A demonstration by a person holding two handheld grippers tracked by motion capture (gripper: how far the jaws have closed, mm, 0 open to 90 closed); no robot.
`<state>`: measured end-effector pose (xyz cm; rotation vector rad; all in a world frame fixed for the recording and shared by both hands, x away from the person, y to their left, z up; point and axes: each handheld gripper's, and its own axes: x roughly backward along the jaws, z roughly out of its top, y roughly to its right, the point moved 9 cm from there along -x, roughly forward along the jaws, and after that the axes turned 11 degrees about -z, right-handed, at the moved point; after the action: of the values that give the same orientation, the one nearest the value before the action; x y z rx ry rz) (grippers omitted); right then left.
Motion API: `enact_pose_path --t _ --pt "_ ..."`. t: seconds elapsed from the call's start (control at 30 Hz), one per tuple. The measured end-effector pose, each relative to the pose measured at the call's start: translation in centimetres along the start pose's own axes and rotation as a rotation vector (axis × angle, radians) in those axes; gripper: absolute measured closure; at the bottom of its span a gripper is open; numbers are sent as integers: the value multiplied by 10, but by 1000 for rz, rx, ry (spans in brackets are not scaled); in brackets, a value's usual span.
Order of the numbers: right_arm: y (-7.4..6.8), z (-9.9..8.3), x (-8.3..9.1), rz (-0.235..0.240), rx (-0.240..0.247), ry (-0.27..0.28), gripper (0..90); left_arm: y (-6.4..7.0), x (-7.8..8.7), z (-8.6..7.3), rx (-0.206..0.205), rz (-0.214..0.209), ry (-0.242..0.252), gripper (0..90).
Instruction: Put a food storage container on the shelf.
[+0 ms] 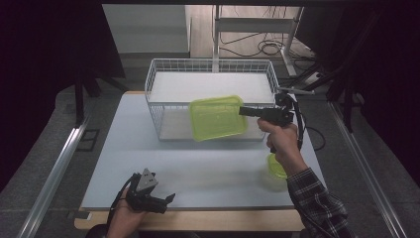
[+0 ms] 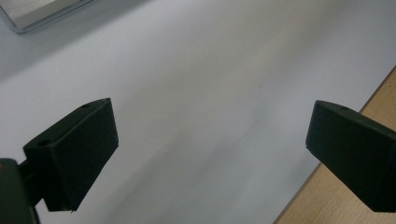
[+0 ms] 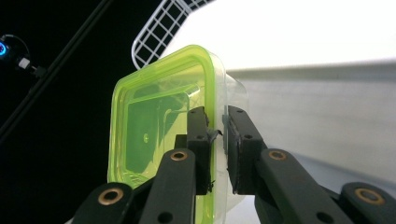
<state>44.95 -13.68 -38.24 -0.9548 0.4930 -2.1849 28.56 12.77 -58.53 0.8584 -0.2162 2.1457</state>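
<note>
High view: the green box [image 1: 218, 118] hangs tilted at the wire basket's [image 1: 157, 79] front, its rim pinched between the right gripper's [image 1: 243, 111] closed fingers. The left gripper [image 1: 166, 200] rests at the bench's [image 1: 198, 163] near edge, fingers spread wide, holding nothing.

The square, translucent yellow-green plastic container [image 1: 218, 117] is hanging tilted on edge above the table, in front of the white wire basket [image 1: 161, 79], its rim being pinched between the right gripper's [image 1: 242, 111] jaws.

High view overhead, forward-down; gripper views close; wire basket [image 1: 210, 79] shared.
</note>
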Motion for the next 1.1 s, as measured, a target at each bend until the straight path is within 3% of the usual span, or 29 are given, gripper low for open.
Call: enact_pose_path --t 0.53,1.1 --pt "-4 52 -4 -60 -13 91 807 -1 0 1 20 -14 17 15" --pt "-2 84 -36 -131 -30 121 806 -1 0 -1 18 -18 7 15"
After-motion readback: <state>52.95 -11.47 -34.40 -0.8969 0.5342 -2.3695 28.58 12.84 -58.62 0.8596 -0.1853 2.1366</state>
